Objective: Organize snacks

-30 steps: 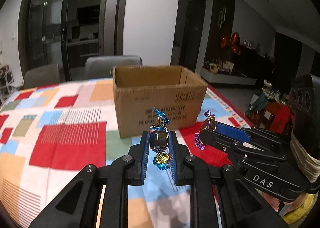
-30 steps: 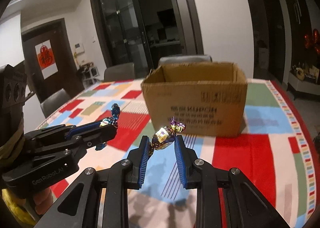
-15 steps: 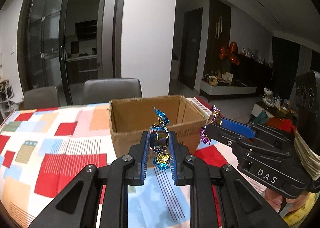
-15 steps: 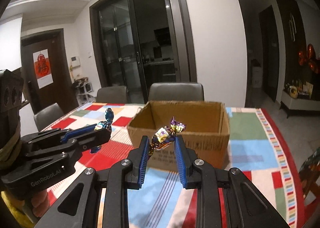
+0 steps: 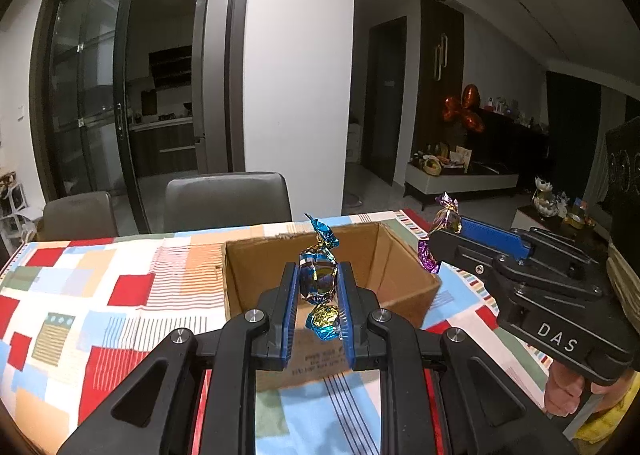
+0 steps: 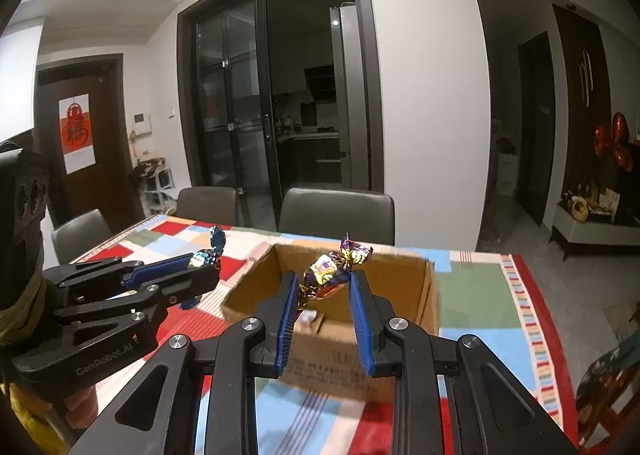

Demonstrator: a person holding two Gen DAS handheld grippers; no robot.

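The blue sweet (image 5: pixel 318 279) stands upright between the jaws of the left gripper (image 5: pixel 318 297), its long axis vertical, one twisted foil end poking above the pads and the other hanging below. It is shiny blue foil with gold patches, clamped firmly. The purple sweet (image 6: pixel 326 275) lies tilted across the jaws of the right gripper (image 6: pixel 325 295), twisted end up to the right, gold and purple foil, pinched there. Beyond both pairs of jaws an open cardboard box (image 6: pixel 400 287) sits on the patchwork-covered counter (image 5: pixel 120 295).
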